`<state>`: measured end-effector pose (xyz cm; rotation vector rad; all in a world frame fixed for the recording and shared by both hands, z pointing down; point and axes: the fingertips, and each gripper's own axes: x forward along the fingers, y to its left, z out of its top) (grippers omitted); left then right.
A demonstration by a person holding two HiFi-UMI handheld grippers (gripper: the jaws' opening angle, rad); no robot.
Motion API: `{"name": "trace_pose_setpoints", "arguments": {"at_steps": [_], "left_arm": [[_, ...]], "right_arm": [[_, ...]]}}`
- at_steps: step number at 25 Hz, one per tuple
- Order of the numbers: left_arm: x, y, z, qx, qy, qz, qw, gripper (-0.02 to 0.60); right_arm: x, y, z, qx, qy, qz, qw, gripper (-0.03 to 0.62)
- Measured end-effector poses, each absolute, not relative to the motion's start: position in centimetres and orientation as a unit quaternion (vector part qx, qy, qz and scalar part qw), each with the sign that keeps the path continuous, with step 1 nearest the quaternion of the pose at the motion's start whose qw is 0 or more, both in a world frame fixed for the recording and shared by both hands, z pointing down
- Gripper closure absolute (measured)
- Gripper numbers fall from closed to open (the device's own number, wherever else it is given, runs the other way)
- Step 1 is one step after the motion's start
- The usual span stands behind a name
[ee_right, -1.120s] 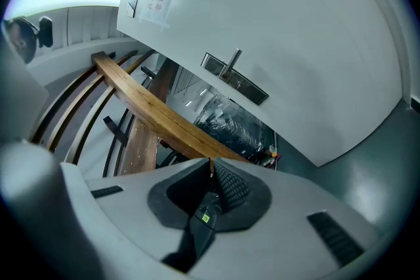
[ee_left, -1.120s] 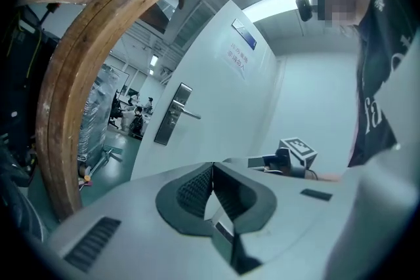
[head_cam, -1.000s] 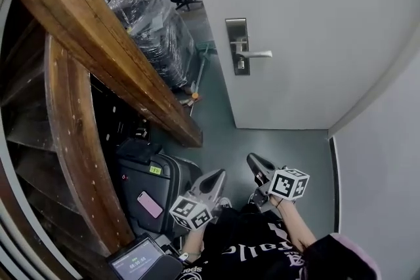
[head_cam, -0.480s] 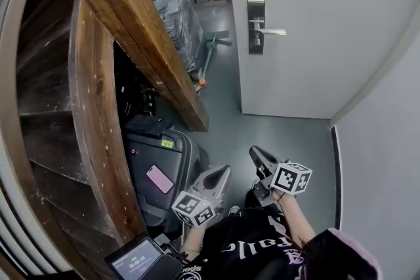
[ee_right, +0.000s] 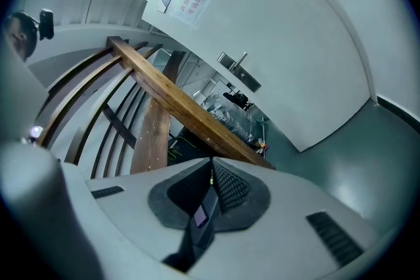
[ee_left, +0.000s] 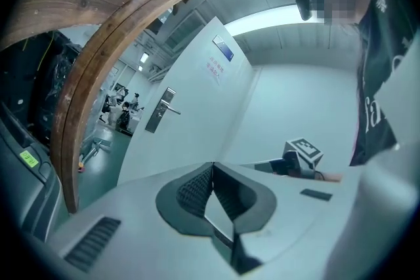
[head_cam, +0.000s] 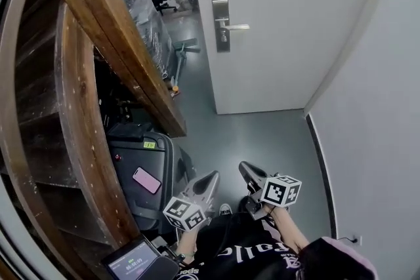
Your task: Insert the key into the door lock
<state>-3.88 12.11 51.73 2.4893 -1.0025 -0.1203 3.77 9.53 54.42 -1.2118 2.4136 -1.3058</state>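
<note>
The white door (head_cam: 282, 16) stands far ahead, with its steel lock plate (head_cam: 222, 25) and lever handle (head_cam: 234, 27). Both grippers hang low by my body, well short of the door. My right gripper (head_cam: 244, 168) is shut on a dark flat key (ee_right: 201, 212) with a pale patch; only a sliver of it shows at the tips. The lock plate (ee_right: 239, 75) lies far off in the right gripper view. My left gripper (head_cam: 211, 179) is shut with nothing between its pads (ee_left: 197, 190). The lock plate (ee_left: 161, 109) appears small and distant in the left gripper view.
A thick wooden stair beam (head_cam: 111, 29) slants down on the left. Below it stands a black suitcase (head_cam: 141, 164) with a pink phone (head_cam: 146, 180) on top. A plastic-wrapped stack (head_cam: 147, 16) sits beside the doorway. A grey wall (head_cam: 374, 108) closes the right side. People sit in the far room.
The head view has swung, so the door and lock plate now sit further left in it. Both grippers stay low by my body, shifted slightly left and down.
</note>
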Motion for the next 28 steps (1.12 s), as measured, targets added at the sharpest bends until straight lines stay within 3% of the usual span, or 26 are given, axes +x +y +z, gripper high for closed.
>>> {"name": "trace_pose_setpoints", "arguments": {"at_steps": [28], "left_arm": [[11.3, 18.9, 49.2, 0.891, -0.411, -0.050, 0.186, 0.577]], "right_arm": [[18.7, 15.9, 52.7, -0.357, 0.833, -0.418, 0.065, 0.568]]}}
